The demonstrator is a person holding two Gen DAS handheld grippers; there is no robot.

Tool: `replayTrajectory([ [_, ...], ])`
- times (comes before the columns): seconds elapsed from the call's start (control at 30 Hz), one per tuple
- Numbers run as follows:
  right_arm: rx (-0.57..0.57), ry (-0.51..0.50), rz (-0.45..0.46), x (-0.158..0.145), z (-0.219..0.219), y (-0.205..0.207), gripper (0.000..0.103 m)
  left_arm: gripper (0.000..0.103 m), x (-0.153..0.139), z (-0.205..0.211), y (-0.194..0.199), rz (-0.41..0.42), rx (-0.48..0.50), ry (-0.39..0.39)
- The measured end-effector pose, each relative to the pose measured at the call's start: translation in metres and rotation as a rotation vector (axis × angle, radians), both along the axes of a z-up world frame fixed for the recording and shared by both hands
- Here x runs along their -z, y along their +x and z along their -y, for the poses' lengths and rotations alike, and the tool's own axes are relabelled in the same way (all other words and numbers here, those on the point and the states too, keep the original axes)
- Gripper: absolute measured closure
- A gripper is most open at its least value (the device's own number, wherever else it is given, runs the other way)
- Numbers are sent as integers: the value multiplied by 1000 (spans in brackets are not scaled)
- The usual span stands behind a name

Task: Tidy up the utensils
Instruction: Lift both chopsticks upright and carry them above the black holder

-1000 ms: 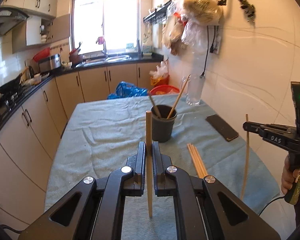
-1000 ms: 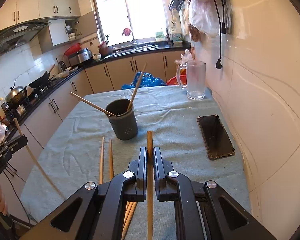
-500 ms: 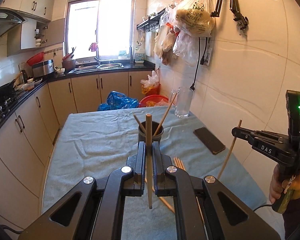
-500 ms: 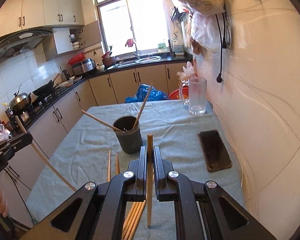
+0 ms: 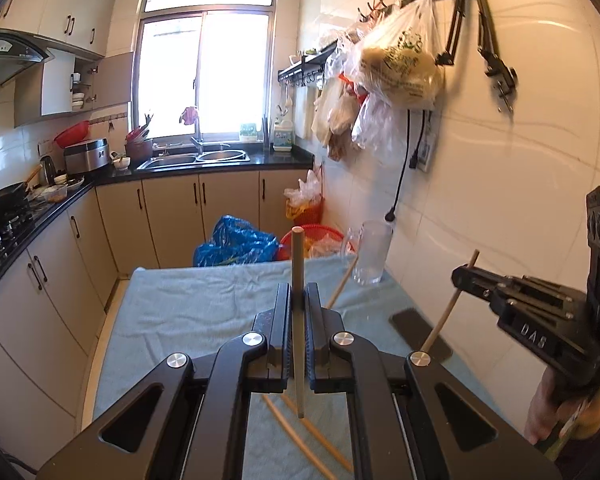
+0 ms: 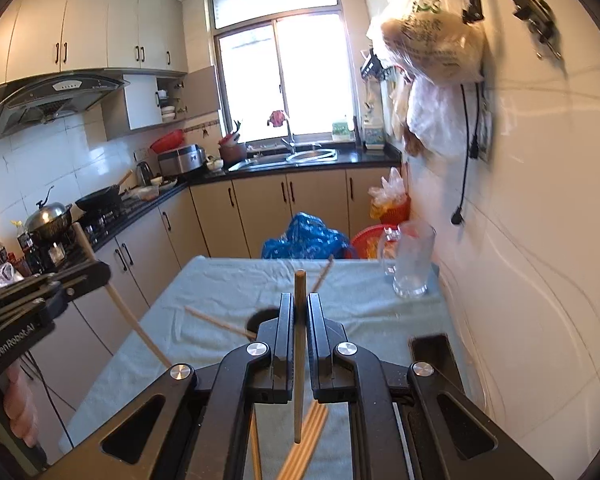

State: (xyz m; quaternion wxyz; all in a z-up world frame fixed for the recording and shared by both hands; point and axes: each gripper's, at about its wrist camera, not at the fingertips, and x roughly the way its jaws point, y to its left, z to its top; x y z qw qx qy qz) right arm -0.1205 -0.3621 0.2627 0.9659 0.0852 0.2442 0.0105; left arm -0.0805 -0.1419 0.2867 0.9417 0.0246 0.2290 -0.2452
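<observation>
A table covered by a pale blue cloth (image 5: 204,304) fills the middle of both wrist views, standing against a white tiled wall, with kitchen cabinets and a bright window behind; its near edge is hidden under the black gripper bodies. The left gripper (image 5: 298,300) is clenched on a single wooden chopstick (image 5: 298,256) that stands nearly upright between the jaws, its lower end hanging clear above the cloth. The right gripper (image 6: 299,304) is likewise clamped on its own chopstick (image 6: 299,360), held upright, the tip poised over the cloth. In the left wrist view the right gripper shows at the right edge, held in a hand (image 5: 556,408) that is cut off by the frame, its chopstick tilted. In the right wrist view the left gripper shows at the left edge, its chopstick slanting down to the right, with fingers (image 6: 20,408) only partly seen. The dark utensil cup (image 6: 262,318) is almost wholly hidden behind the right gripper's jaws; only a sliver of its rim shows, with two sticks (image 6: 220,323) leaning out of it. Loose chopsticks (image 6: 306,444) lie on the cloth beneath the grippers, blurred and partly covered, so their number cannot be told. A dark phone (image 5: 410,322) lies flat near the wall, partly hidden, and a clear glass mug (image 6: 414,264) stands at the far corner.
</observation>
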Motion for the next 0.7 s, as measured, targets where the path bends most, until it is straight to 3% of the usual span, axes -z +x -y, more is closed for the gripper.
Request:
replayTrajectory([
  [0.2, 8, 36, 67, -21, -1, 36, 96, 97, -15, 22, 36, 19, -22, -35],
  [0.37, 32, 67, 91, -21, 4, 69, 96, 97, -14, 42, 70, 32, -53, -27],
  [0.7, 67, 146, 84, 6, 18, 119, 96, 97, 26, 70, 138, -67, -89, 23],
])
